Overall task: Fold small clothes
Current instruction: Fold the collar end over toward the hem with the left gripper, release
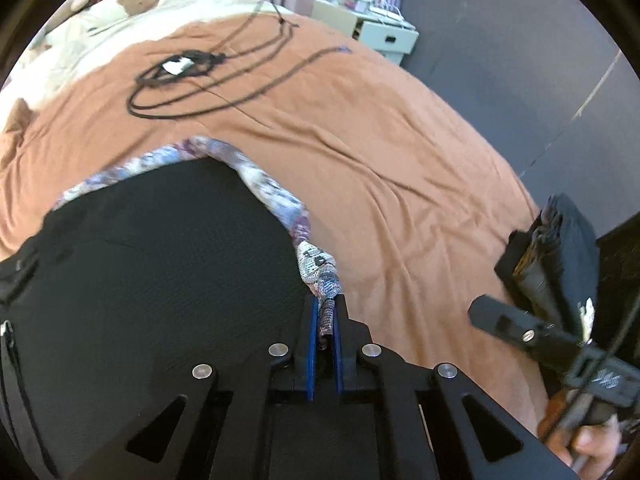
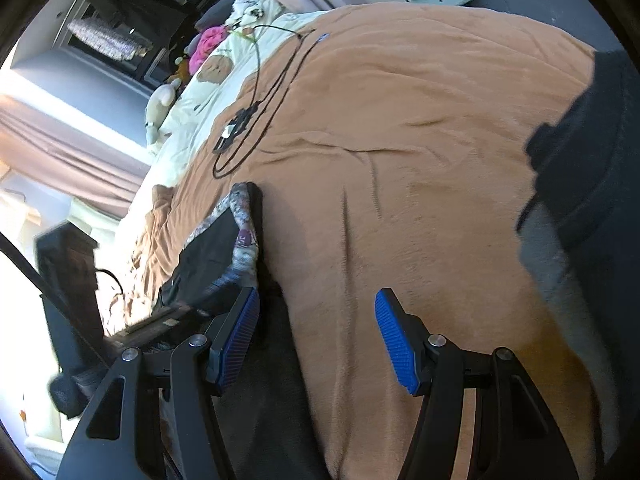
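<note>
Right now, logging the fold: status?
Left gripper shut on patterned waistband of black shorts. Right gripper open, empty. Black cable lies beyond.

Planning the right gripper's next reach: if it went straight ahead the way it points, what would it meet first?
Probably the brown blanket: the open right gripper points onto bare blanket, with the black garment off to its left. Depth is unclear.

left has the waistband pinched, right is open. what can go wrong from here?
1. The left gripper pinches only a thin strip of the patterned waistband; a pull might slip it free.
2. The right gripper is open and holds nothing, so the black garment may sag unevenly.
3. The black cable lies ahead and could snag.
</note>
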{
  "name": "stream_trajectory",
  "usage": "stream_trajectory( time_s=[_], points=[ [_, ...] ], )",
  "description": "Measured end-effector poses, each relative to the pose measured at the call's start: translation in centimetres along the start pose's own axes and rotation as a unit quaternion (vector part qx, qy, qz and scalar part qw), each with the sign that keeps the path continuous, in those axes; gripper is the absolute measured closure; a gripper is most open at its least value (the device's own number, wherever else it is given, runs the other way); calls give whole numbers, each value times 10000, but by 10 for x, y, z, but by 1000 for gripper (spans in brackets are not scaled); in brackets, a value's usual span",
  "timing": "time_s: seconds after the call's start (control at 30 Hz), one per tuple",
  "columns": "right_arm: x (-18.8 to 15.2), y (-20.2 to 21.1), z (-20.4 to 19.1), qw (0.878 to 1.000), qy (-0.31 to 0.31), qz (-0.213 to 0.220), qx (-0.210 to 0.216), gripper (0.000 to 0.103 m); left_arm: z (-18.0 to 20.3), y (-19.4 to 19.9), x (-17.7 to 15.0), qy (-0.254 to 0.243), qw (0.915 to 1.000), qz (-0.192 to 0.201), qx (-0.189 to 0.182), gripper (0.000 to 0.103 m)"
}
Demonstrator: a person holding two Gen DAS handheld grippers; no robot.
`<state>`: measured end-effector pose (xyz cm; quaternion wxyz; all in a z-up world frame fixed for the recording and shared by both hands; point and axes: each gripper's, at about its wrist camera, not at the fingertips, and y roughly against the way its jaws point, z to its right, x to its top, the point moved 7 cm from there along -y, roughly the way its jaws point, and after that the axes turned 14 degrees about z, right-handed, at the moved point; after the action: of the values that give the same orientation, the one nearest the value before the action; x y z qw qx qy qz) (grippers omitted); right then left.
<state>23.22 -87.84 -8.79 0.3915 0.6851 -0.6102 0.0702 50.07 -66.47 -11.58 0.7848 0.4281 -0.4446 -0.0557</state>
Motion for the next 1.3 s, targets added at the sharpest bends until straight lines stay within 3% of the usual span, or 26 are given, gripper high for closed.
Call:
stream_trajectory(
  time_s=[0.3, 0.6, 0.7, 0.9, 1.1, 1.3],
  points=[
    [-8, -9, -14, 9994, 255, 138, 177, 44, -50, 36, 21, 336, 9988, 308, 183, 96],
    [-17, -30, -27, 9976, 501, 372, 311, 44, -132, 66, 33, 483, 9938, 514, 854, 96],
    [-26, -42, -27, 9983, 404, 241, 337, 44, -159, 69, 34, 548, 9915, 494, 1072, 96],
    [-32, -45, -36, 9973, 655, 179, 297, 44, -202, 62, 31, 529, 9878, 369, 1418, 96],
    [-31, -47, -36, 9970, 697, 163, 282, 44, -222, 46, 33, 557, 9876, 344, 1424, 96],
    [-35, -51, -39, 9965, 756, 122, 345, 44, -236, 23, 17, 688, 9869, 43, 1458, 94]
  ],
)
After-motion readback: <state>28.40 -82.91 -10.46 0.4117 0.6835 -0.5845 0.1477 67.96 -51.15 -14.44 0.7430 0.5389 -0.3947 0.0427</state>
